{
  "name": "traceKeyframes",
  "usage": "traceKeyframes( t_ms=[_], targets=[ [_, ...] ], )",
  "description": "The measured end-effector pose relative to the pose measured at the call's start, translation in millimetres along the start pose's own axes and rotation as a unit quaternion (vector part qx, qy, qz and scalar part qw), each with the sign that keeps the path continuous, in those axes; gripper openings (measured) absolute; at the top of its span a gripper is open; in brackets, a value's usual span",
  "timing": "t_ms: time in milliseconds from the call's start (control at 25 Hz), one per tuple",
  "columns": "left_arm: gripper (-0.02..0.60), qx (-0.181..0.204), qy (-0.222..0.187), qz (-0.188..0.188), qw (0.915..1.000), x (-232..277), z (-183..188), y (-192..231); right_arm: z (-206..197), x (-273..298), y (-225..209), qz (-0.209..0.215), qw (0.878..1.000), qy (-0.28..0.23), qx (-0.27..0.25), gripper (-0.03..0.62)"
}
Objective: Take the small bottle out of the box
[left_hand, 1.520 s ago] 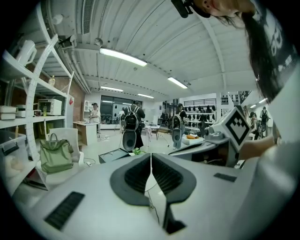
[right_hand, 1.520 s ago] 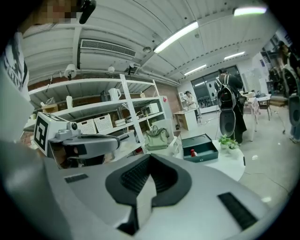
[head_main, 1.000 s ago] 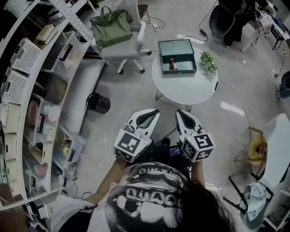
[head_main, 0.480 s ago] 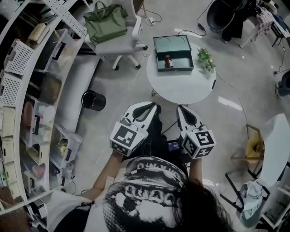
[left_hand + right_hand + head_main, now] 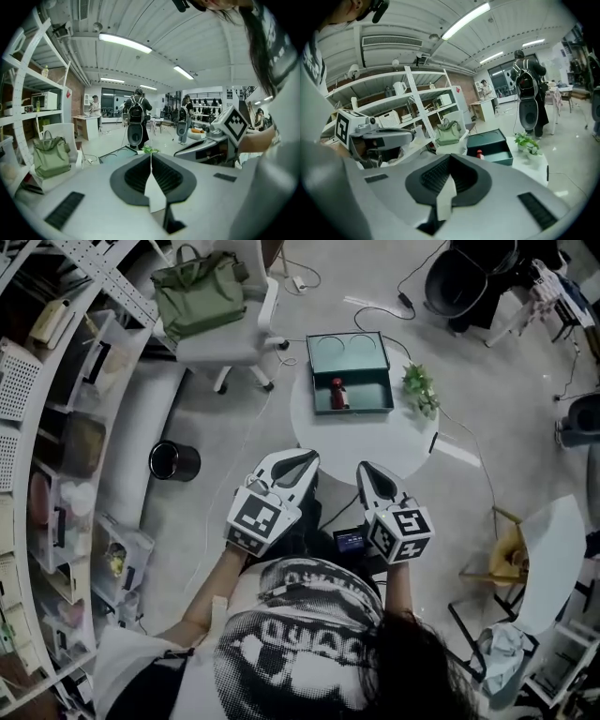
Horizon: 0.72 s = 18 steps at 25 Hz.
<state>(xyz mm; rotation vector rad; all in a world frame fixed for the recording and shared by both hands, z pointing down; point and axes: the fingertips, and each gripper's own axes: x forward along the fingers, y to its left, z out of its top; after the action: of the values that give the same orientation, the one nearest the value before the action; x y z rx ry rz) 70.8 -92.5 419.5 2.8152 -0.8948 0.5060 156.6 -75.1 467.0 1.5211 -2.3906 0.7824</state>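
A small red bottle [image 5: 337, 393] with a pale cap lies in an open teal box [image 5: 370, 399] on a round white table [image 5: 366, 437]. The right gripper view shows the bottle [image 5: 479, 153] and the box [image 5: 499, 150] too. My left gripper [image 5: 298, 459] and right gripper [image 5: 365, 470] are held side by side near the person's chest, short of the table's near edge. Both are shut with nothing between the jaws. In the left gripper view only the box lid [image 5: 123, 155] peeks above the jaws.
A small green plant [image 5: 419, 387] stands on the table right of the box. A white office chair with a green bag [image 5: 199, 292] sits left of the table. A black bin [image 5: 174, 461] stands on the floor, with shelving [image 5: 56, 427] along the left.
The table and box have drawn closer and shifted left in the head view as the person moves toward them. Both grippers stay shut and have edged forward.
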Motion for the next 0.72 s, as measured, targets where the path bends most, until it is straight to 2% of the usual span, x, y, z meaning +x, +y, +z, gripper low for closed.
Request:
traceKeyframes(
  t_ms=[160,320,520,720],
  targets=[
    [0.014,-0.012,0.015,0.003,0.9998,13.8,-8.3,41.1,3.7,35.8,-17.1,-0.013,0.999,0.030,0.000,-0.002],
    [0.014,-0.008,0.022,0.001,0.9997,30.1,-11.4,72.9,9.7,67.1,-43.1,-0.021,0.998,0.054,0.010,0.000],
    [0.014,-0.007,0.033,-0.010,0.9994,47.3,-16.2,104.7,12.1,118.2,-70.4,-0.017,0.995,0.090,0.033,0.042],
    [0.014,-0.002,0.037,-0.027,0.9990,64.8,-16.5,125.2,-4.5,178.9,-100.6,-0.016,0.986,0.155,0.053,0.090]
  ],
)
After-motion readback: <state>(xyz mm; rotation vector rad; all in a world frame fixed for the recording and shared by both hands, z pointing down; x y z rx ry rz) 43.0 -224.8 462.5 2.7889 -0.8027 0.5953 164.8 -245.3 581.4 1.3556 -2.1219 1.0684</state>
